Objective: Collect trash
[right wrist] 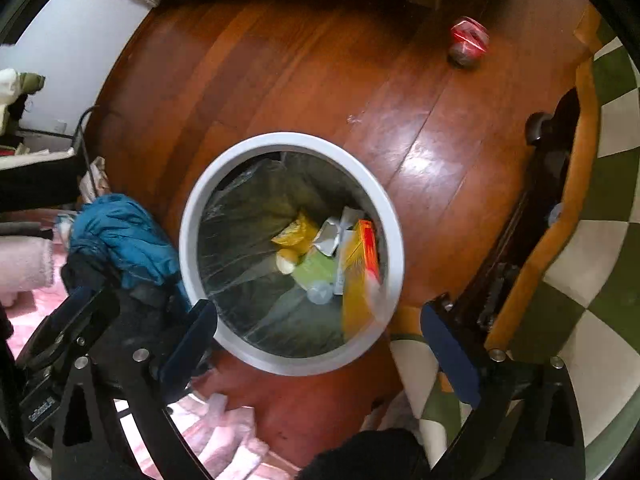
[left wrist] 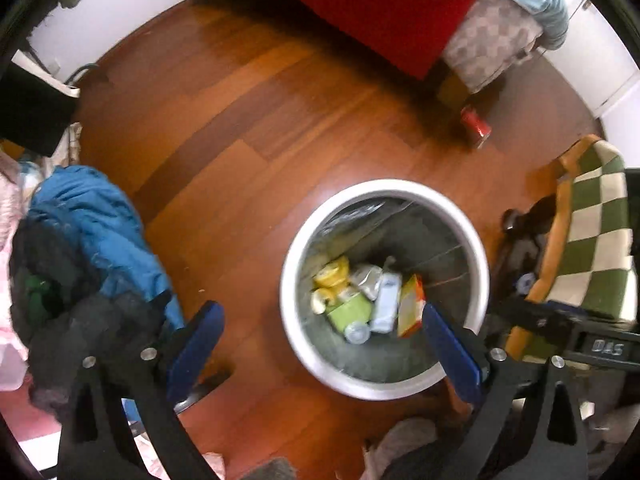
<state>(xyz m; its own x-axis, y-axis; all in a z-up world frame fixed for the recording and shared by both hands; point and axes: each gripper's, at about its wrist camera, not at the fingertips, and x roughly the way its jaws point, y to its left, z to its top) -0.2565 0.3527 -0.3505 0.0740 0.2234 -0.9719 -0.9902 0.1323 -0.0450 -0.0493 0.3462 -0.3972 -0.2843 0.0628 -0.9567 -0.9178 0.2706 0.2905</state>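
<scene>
A round white trash bin [left wrist: 472, 240] with a clear liner stands on the wooden floor, seen from above in both views [right wrist: 192, 216]. It holds several pieces of trash: a yellow wrapper [left wrist: 332, 274], a green carton [left wrist: 350, 312], a white carton [left wrist: 386, 300] and an orange box [left wrist: 412, 308], which also shows in the right wrist view [right wrist: 360, 272]. A crushed red can [left wrist: 476, 125] lies on the floor beyond the bin, also in the right wrist view [right wrist: 469, 40]. My left gripper [left wrist: 320, 332] is open and empty above the bin's near side. My right gripper [right wrist: 318, 330] is open and empty above the bin's near rim.
A pile of blue and black clothes [left wrist: 92, 232] lies left of the bin. A chair with a green-and-white checked cushion [left wrist: 596, 240] stands to the right. A bed with a red cover [left wrist: 380, 4] is at the far side. Pink fabric [right wrist: 224, 432] lies near me.
</scene>
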